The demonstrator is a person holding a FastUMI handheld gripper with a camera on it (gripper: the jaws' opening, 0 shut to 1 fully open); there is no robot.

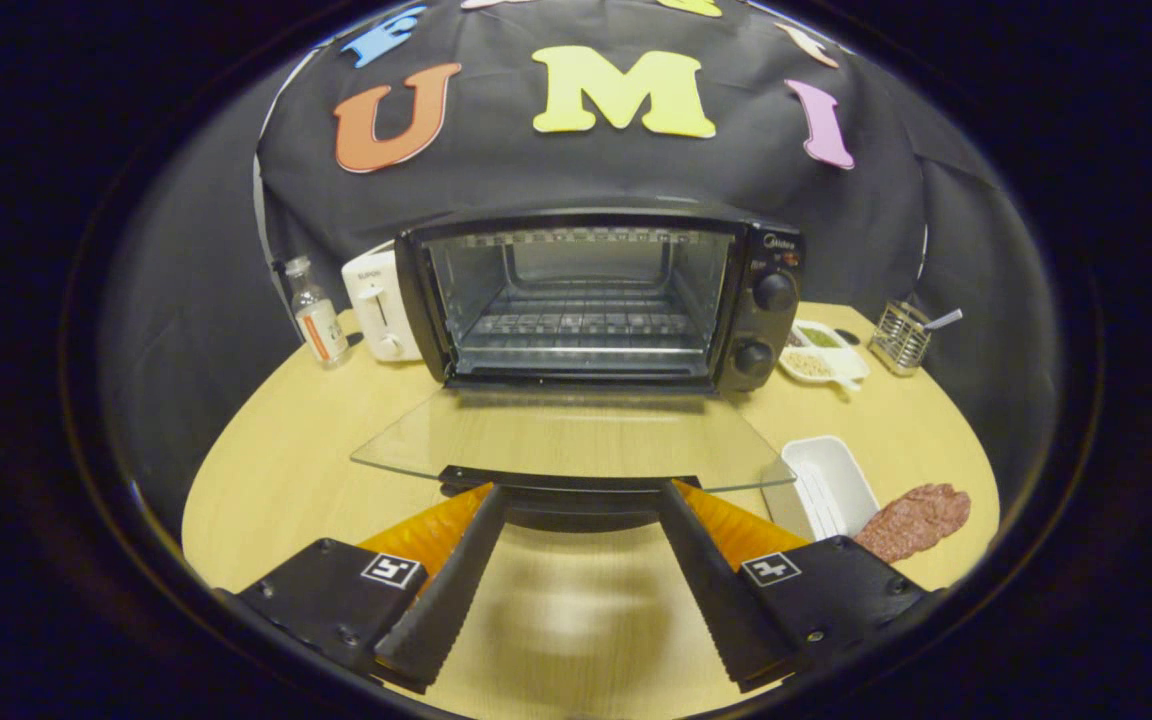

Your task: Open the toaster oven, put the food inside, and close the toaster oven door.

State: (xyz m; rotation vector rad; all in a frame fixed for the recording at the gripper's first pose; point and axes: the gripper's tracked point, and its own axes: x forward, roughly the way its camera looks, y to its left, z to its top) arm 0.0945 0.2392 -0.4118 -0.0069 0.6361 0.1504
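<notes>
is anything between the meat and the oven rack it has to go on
Nothing visible blocks the way. The glass door lies folded down flat, the rack is bare, and the meat sits beside the white tray. The gripper, open, is at the door handle.

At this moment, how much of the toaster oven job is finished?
Opening looks done: the toaster oven has its glass door folded down flat. The tool is open, fingers apart at the door's handle, holding nothing. Left: the meat patty lies on the table beside a white tray, then closing.

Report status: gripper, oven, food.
Gripper open, at door handle. Toaster oven door down, rack bare. Meat on table, beside white tray.
</notes>
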